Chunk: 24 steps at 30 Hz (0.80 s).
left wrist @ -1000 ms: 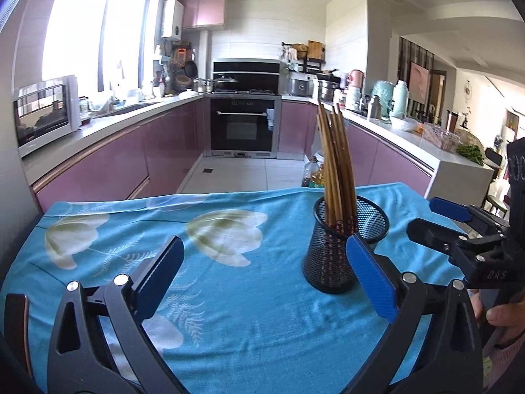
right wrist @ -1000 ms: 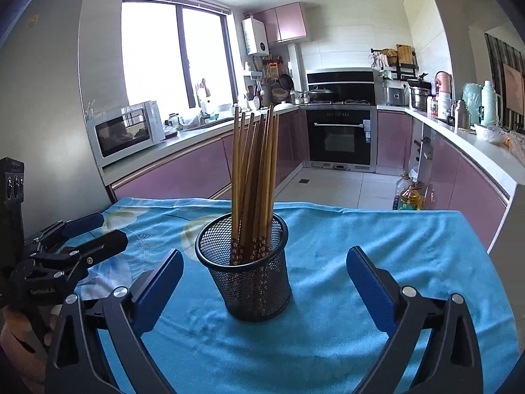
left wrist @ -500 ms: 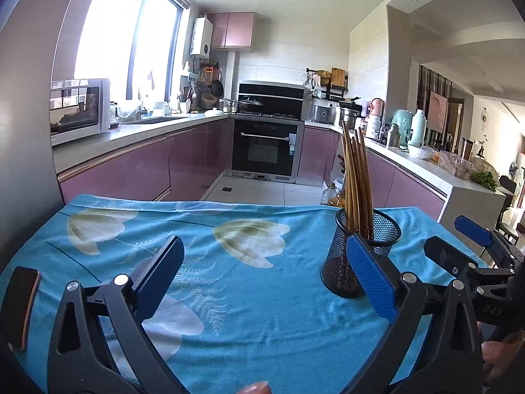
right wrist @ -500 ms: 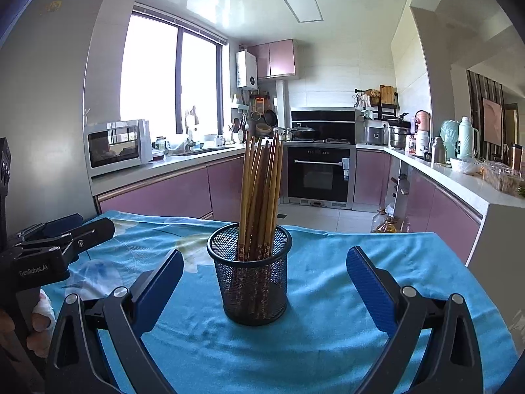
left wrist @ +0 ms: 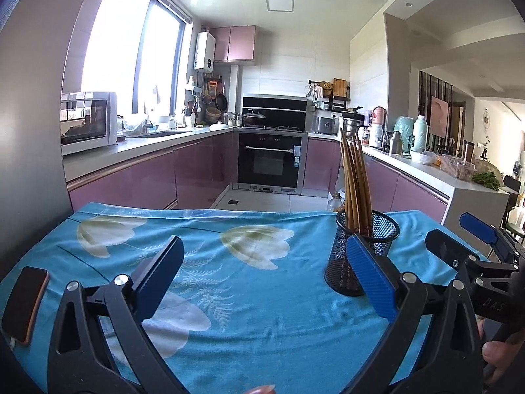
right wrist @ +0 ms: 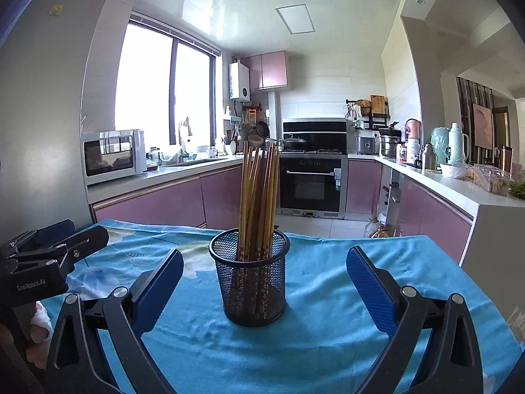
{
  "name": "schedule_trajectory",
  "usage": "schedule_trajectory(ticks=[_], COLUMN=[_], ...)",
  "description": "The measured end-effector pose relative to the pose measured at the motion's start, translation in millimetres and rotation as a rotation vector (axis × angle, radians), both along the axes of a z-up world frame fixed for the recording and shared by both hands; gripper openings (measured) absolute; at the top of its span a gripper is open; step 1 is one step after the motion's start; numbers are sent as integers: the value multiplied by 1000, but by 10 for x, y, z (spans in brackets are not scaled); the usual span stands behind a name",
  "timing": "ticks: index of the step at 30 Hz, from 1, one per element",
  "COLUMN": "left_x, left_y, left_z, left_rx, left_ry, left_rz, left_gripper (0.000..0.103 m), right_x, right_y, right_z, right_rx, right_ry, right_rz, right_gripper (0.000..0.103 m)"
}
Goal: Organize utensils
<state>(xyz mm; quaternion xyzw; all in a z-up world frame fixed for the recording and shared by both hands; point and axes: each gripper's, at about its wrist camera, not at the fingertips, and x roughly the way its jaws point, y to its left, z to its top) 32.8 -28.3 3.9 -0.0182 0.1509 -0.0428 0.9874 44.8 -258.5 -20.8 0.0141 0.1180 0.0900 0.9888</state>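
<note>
Tablecloth, bright blue with pale printed flowers [left wrist: 229, 295], covers the whole work surface, and at its far left edge in the left wrist view lies a dark phone with an orange rim [left wrist: 24, 302]. The left gripper [left wrist: 262, 282] hovers over bare cloth with its blue-padded jaws spread wide and nothing between them. To its right stands the black wire-mesh cup [right wrist: 251, 279], upright on the cloth, holding a bundle of long brown wooden chopsticks with patterned lower ends [right wrist: 257, 197]; they lean slightly together and rise well above the rim. The right gripper [right wrist: 262, 282] faces the cup squarely, jaws likewise released and empty, the cup sitting between and just beyond the pads.

No loose utensils show on the cloth, so the sorting looks finished or nearly so. Judging by appearance, the chopsticks are light, stiff and smooth, likely to slip or fan out if pinched at the tips; a grip across the bundle just above the rim would probably hold best. The mesh cup seems light and top-heavy with its load, so it could tip if nudged high; taking it low on the wall, across its width, looks safer.
</note>
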Motion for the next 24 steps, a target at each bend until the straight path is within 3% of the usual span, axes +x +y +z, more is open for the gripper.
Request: schedule_trajectory(ticks=[24], left_x=[-61], left_y=[-3], left_z=[-54], left_rx=[1], left_ry=[-13], left_rz=[19], left_gripper=[97], right_x=[-131], right_y=[-15], right_z=[80], right_rx=[2], right_ry=[-62], right_rz=[-45], right_gripper=[96])
